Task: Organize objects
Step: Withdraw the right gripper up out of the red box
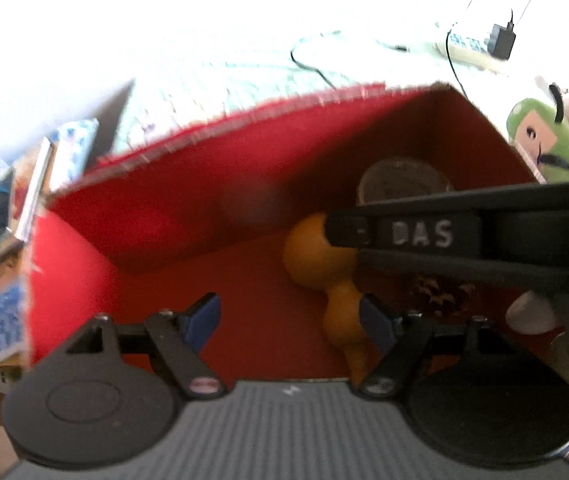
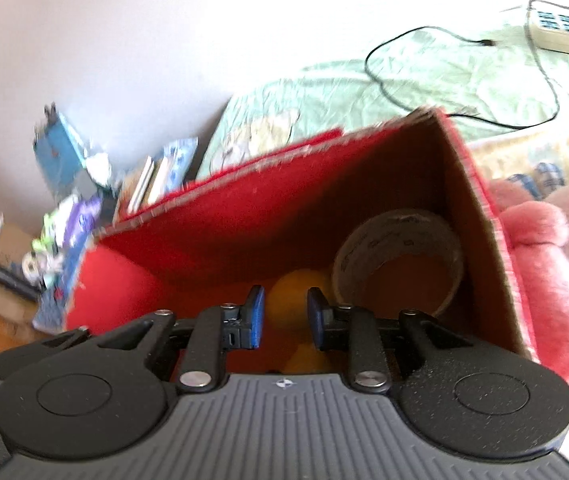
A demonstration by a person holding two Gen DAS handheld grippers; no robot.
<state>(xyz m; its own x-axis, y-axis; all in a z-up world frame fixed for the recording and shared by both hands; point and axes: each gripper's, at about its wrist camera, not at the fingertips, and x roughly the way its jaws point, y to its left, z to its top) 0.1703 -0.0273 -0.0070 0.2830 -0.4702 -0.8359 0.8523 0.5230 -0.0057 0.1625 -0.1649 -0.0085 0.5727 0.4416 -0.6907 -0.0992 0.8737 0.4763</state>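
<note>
Gourd: orange gourd-shaped toy of smooth plastic (image 1: 324, 276) lies on the floor of the red-lined cardboard box (image 1: 188, 216), neck toward the near wall.
Neighbours: roll of clear packing tape (image 2: 398, 260) stands in the far corner; a brown pine cone (image 1: 440, 296) lies just beside the gourd.
Left gripper (image 1: 290, 320): jaws spread wide, empty, its right pad at the gourd's neck.
Right gripper (image 2: 282, 316): jaws parted, holding nothing, above the gourd; likely just positioned over the box for deposit or pickup.
Outside: green plush toy (image 1: 544, 144) and pink plush toy (image 2: 540, 264) lie beside the box, probably awaiting sorting.

Orange gourd toy (image 2: 298, 304) partly hidden.
</note>
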